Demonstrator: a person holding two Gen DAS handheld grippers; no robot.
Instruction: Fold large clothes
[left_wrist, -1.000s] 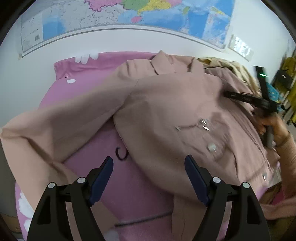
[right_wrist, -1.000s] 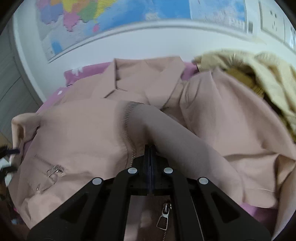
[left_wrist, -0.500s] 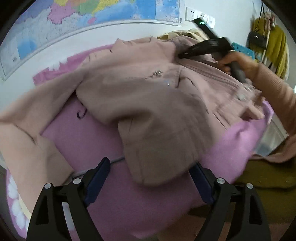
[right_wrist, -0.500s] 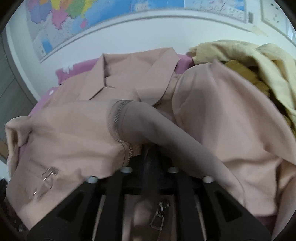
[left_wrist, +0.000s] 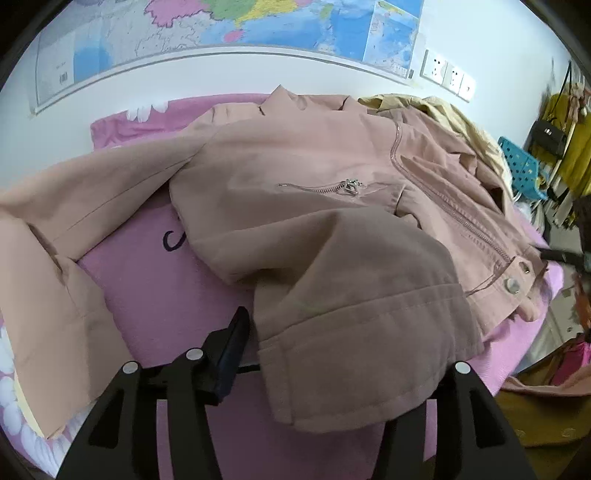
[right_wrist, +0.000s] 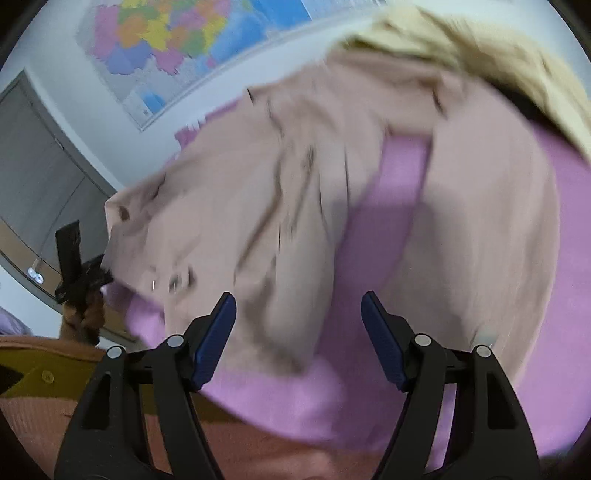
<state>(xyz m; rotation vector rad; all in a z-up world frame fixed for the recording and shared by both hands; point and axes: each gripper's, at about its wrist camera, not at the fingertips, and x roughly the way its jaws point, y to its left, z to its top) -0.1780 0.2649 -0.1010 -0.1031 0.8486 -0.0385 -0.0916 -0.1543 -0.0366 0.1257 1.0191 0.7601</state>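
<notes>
The jacket (left_wrist: 314, 206) lies spread on the bed (left_wrist: 147, 277), another garment (left_wrist: 454, 118) heaped behind it, a map (left_wrist: 221, 33) on the wall beyond.

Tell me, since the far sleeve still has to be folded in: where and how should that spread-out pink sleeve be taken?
Probably at the cuff end of the pink jacket: it lies flat on the pink sheet with its open edge nearest the camera. Come from that near side, low, sliding one finger under the hem. The left tongs are closing around the other sleeve's cuff.

A white wall (left_wrist: 221, 74) carries a coloured map (left_wrist: 236, 26) and sockets (left_wrist: 447, 75); left, perhaps a grey door (right_wrist: 33, 177).
</notes>
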